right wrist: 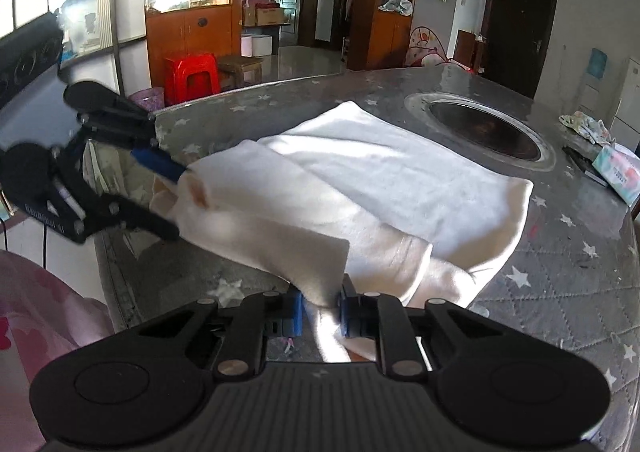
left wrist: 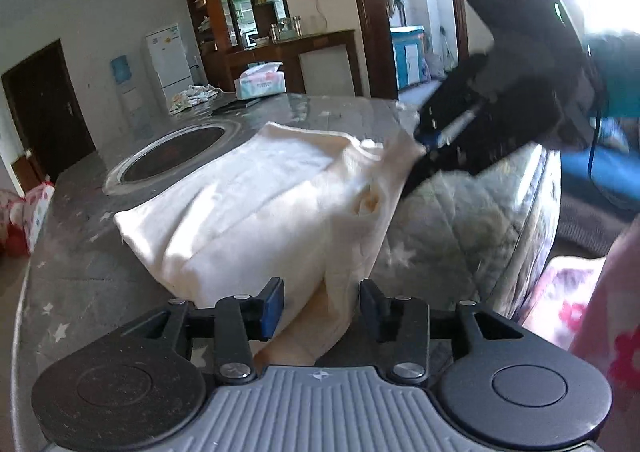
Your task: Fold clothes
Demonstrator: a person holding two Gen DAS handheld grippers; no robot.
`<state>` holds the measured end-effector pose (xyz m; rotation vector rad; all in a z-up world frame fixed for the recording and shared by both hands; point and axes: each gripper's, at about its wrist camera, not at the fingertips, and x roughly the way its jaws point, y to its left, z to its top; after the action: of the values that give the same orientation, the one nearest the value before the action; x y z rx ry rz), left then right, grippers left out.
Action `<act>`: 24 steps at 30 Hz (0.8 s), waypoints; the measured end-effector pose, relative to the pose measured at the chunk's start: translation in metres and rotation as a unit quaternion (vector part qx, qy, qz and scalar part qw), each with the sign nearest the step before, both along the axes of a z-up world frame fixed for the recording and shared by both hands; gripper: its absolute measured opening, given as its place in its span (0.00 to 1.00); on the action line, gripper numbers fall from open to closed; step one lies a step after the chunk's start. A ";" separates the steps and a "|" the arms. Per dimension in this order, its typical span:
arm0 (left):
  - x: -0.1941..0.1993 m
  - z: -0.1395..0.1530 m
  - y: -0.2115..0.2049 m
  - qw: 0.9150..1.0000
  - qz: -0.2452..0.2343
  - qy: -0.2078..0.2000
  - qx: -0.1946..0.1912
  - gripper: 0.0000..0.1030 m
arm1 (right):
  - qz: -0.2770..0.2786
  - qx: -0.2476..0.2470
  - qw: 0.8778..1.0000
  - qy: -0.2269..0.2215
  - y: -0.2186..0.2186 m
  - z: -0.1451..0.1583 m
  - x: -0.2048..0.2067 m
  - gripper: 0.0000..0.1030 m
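- The white garment (right wrist: pixel 384 179) lies partly folded on the grey star-printed table (right wrist: pixel 560 292), filling the middle of the right wrist frame beside the round dark inset (right wrist: pixel 486 131) at upper right.
- The right tool (right wrist: pixel 320 310) is clenched on a fold of the garment's near edge at bottom centre; its blue pads pinch the cloth, probably so that this corner can be lifted and carried over for the next fold.
- The left tool (left wrist: pixel 318 306) stands released: in its own view the fingers are apart at bottom centre, with cloth lying loosely between them and neither pad pressing on it.
- The two tools sit at neighbouring corners of the same edge, which suits keeping that edge straight while folding.
- The left wrist view shows the right tool from outside, blurred, at centre right, meeting the garment's far corner; it also shows a tissue box (left wrist: pixel 260 81).
- Only the right wrist view shows the pinch itself, plus the left tool's spread fingers at the garment's left corner.
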<state>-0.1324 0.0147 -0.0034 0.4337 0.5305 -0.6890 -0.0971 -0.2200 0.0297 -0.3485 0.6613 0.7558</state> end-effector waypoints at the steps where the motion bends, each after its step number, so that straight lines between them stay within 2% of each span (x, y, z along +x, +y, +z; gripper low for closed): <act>1: 0.000 -0.002 0.000 1.000 -0.001 -0.003 0.005 0.43 | -0.002 0.000 1.000 -0.001 0.001 0.000 0.000 0.14; 3: 0.000 -0.004 0.002 1.000 -0.004 -0.008 0.011 0.40 | -0.005 0.000 1.000 -0.003 0.002 0.001 0.000 0.13; 5: 0.000 -0.004 0.004 1.000 -0.003 -0.014 0.010 0.28 | -0.010 0.000 1.000 -0.005 0.002 0.000 -0.001 0.12; 7: 0.003 -0.002 0.008 1.000 0.003 -0.008 0.000 0.08 | -0.013 0.000 1.000 -0.010 0.003 -0.001 -0.004 0.11; 14: 0.001 0.016 0.026 0.997 0.021 0.023 -0.065 0.05 | -0.006 0.013 1.000 -0.025 0.001 0.014 -0.019 0.10; 22: -0.053 0.064 0.051 0.992 0.021 0.042 -0.115 0.05 | 0.047 0.037 0.998 0.004 -0.009 0.057 -0.070 0.09; 24: -0.060 0.073 0.051 0.993 0.023 0.039 -0.113 0.05 | 0.054 0.041 0.998 0.013 -0.010 0.066 -0.079 0.09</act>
<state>-0.1926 0.0657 0.0693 0.1823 0.5287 -0.7148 -0.1764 -0.2304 0.0954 -0.3007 0.6380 0.8886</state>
